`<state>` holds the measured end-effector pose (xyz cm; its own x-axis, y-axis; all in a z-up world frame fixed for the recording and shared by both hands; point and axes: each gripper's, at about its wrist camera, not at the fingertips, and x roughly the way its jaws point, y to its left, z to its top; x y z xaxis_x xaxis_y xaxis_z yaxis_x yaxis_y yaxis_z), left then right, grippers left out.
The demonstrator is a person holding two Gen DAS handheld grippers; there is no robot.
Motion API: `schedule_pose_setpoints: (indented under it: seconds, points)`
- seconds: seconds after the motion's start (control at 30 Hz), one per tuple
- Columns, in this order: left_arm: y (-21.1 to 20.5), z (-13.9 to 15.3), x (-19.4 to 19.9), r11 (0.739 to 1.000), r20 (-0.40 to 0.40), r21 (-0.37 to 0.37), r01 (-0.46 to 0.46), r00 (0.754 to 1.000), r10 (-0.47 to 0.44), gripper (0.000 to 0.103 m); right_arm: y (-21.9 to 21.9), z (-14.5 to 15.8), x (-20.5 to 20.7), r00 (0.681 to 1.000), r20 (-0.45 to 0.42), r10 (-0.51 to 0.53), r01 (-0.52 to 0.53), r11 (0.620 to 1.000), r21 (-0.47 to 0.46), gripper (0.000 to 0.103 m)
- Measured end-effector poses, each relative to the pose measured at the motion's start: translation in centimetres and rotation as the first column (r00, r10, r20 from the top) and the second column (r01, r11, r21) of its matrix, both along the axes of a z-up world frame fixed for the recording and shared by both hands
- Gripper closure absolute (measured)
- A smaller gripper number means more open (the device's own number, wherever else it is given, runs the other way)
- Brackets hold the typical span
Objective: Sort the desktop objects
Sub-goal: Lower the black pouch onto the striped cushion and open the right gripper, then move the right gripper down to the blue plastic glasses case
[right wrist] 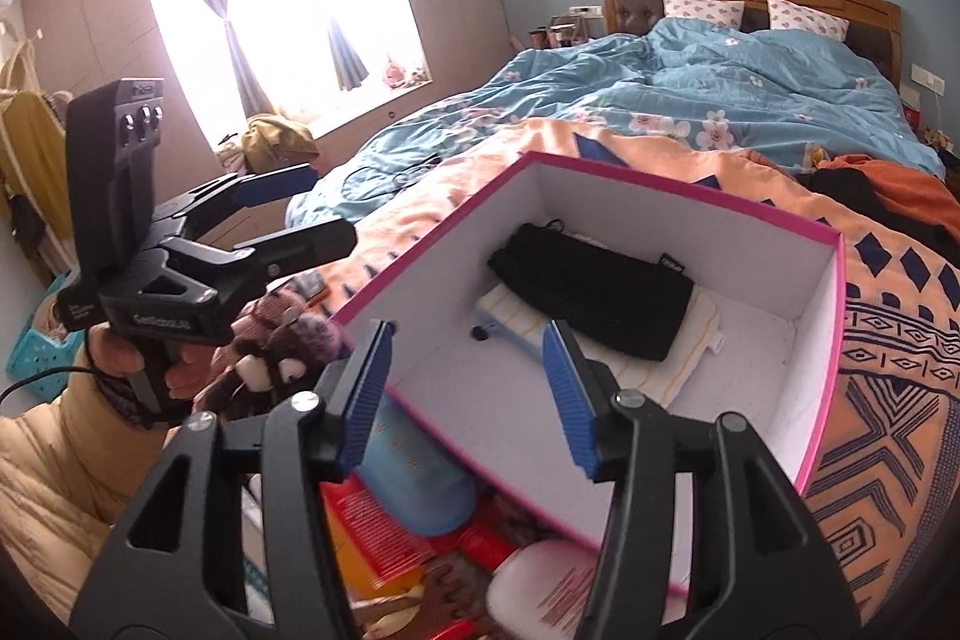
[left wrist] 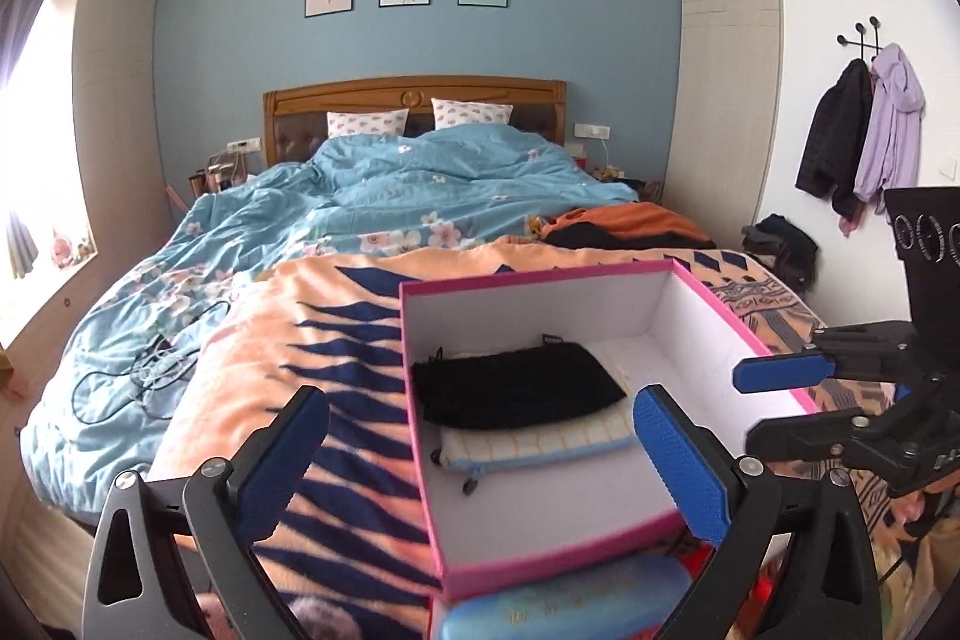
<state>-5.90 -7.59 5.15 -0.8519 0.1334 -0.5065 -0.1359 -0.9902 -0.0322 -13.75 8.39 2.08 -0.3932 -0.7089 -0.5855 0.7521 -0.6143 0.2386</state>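
Two pouches, black pouch (left wrist: 519, 385) atop striped pouch (left wrist: 540, 445), lay inside the pink box (left wrist: 420, 400) on the bed's orange blanket (left wrist: 264, 340) near its foot edge. Left gripper (left wrist: 480, 454) spread widest, empty. Right gripper (right wrist: 468, 394) half open, empty, above box's near corner.
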Motion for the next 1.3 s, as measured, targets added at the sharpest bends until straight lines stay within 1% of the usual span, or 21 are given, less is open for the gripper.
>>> schedule_pose_setpoints:
  seconds: [0.1, 0.2, 0.3, 0.37, 0.43, 0.47, 0.5, 0.53, 0.6, 0.9, 1.07, 1.27, 1.3]
  points:
    - [-0.4, -0.9, 1.4, 1.000, 0.004, 0.006, -0.003, 1.000, 0.003, 0.000, -0.5, -0.3, 2.3, 0.999, 0.000, 0.042, -0.042, 0.999, 0.008, 0.047]
    - [-0.7, -2.6, 2.1, 1.000, 0.067, 0.020, 0.017, 0.998, -0.018, 0.000, -1.0, -1.3, 3.9, 0.997, 0.028, 0.078, -0.079, 0.997, 0.027, 0.044]
    - [-0.6, -4.4, 2.6, 1.000, 0.122, -0.012, 0.023, 0.992, -0.021, 0.000, -1.7, -2.7, 4.7, 0.993, 0.070, 0.093, -0.098, 0.993, 0.066, 0.044]
    - [-0.6, -5.6, 2.8, 0.999, 0.157, -0.007, 0.031, 0.987, -0.029, 0.000, -1.9, -3.5, 4.8, 0.991, 0.096, 0.089, -0.097, 0.992, 0.086, 0.043]
    - [-0.7, -6.6, 2.8, 0.999, 0.190, 0.010, 0.035, 0.981, -0.036, 0.000, -1.8, -3.9, 4.9, 0.989, 0.127, 0.081, -0.093, 0.991, 0.092, 0.039]
    - [-0.6, -6.9, 2.7, 0.999, 0.203, 0.015, 0.038, 0.978, -0.040, 0.000, -1.9, -4.0, 4.9, 0.987, 0.141, 0.074, -0.088, 0.992, 0.095, 0.034]
    - [-0.6, -7.3, 2.6, 0.999, 0.213, 0.019, 0.039, 0.976, -0.042, 0.000, -1.8, -4.0, 4.8, 0.986, 0.154, 0.065, -0.080, 0.992, 0.099, 0.032]
    - [-0.6, -7.6, 2.6, 0.999, 0.224, 0.020, 0.041, 0.974, -0.045, 0.000, -1.8, -3.9, 4.8, 0.985, 0.165, 0.060, -0.077, 0.992, 0.099, 0.031]
    - [-0.6, -8.0, 2.7, 0.999, 0.232, 0.023, 0.041, 0.972, -0.046, 0.000, -1.8, -3.9, 4.9, 0.977, 0.205, 0.058, -0.077, 0.993, 0.087, 0.031]
    - [-1.0, -8.9, 2.4, 0.997, 0.271, 0.064, 0.043, 0.961, -0.059, 0.000, -2.7, -4.1, 4.7, 0.968, 0.252, 0.021, -0.027, 0.999, 0.018, 0.031]
    - [-1.2, -9.1, 2.3, 0.996, 0.289, 0.075, 0.049, 0.955, -0.069, 0.000, -3.3, -5.5, 3.8, 0.944, 0.329, -0.010, -0.001, 0.999, 0.035, 0.031]
    - [-0.9, -9.7, 2.1, 0.995, 0.325, 0.078, 0.067, 0.941, -0.089, 0.000, -3.1, -7.1, 2.6, 0.908, 0.408, -0.094, 0.062, 0.994, 0.090, 0.030]
    - [-0.8, -9.9, 2.0, 0.994, 0.334, 0.082, 0.072, 0.938, -0.095, 0.000, -3.2, -7.6, 2.4, 0.899, 0.423, -0.112, 0.071, 0.991, 0.113, 0.030]
